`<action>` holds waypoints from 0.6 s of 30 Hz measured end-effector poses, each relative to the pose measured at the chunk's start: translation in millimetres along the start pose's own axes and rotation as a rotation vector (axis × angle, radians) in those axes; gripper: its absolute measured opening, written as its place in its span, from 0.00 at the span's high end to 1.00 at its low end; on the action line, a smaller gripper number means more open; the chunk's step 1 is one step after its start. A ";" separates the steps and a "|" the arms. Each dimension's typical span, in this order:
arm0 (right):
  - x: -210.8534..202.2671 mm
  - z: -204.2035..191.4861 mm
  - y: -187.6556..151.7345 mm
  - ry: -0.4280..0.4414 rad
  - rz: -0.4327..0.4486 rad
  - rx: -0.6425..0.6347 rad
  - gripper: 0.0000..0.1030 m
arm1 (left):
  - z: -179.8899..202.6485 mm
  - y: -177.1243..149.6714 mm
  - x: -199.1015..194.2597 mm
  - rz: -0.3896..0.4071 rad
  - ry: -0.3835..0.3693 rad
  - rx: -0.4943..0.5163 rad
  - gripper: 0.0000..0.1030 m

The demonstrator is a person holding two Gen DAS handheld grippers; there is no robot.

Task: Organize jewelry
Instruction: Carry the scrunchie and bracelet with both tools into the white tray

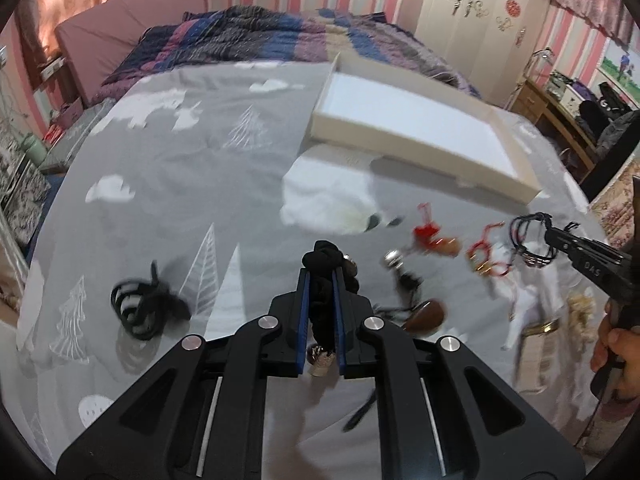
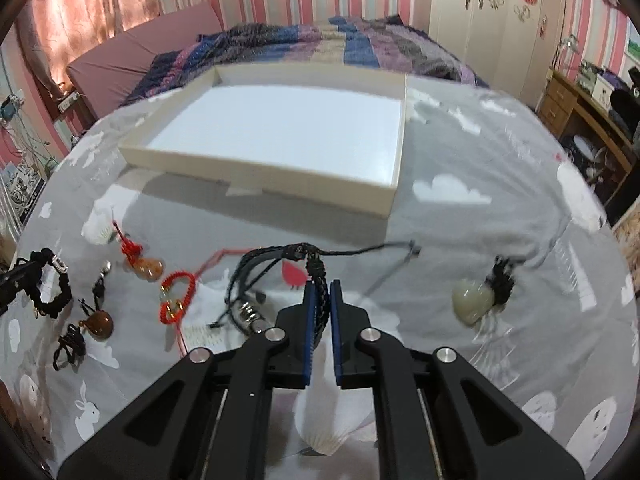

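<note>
Left wrist view: my left gripper point(image 1: 322, 276) has its fingers point(image 1: 303, 312) pinched on a black braided bracelet point(image 1: 323, 264), lifted off the grey bed sheet point(image 1: 180, 184). It looks light, soft and floppy w/ small metal charms, so I'd judge a mid-cord pinch is best, not on the beads. I count 1 white tray point(image 1: 420, 136) beyond, 1 black cord bundle point(image 1: 140, 308) at left, 2 red knotted pieces, 1 brown pendant point(image 1: 426, 314). Right wrist view: my right gripper point(image 2: 320, 292) has fingers point(image 2: 308, 320) nipped on a dark multi-strand bracelet point(image 2: 280, 264), strands and a metal bead hanging loose. Prob. light, limp, tangle-prone. The 1 pale jade pendant point(image 2: 472, 300) lies apart at right; hard, maybe chippable, so I'd take it by its cord.
</note>
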State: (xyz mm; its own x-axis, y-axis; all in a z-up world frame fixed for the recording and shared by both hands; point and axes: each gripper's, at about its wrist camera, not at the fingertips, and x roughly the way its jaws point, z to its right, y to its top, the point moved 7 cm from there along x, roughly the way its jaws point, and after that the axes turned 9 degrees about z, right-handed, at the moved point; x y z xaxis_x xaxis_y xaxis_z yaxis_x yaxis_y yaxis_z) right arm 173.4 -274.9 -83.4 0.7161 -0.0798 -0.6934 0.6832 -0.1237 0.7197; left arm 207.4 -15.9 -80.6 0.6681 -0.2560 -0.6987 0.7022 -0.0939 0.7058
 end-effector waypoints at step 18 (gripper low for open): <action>20.4 20.6 112.9 -0.018 0.131 0.038 0.93 | 67.5 131.9 61.1 0.029 -0.039 0.149 0.92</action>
State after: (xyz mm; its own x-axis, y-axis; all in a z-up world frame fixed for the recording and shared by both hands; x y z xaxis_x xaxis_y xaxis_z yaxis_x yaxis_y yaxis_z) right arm 262.2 -310.8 -17.1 0.7960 -0.1150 -0.5942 0.5777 -0.1487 0.8026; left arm 324.2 -108.8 -22.3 0.6758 -0.2974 -0.6745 0.6363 -0.2267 0.7374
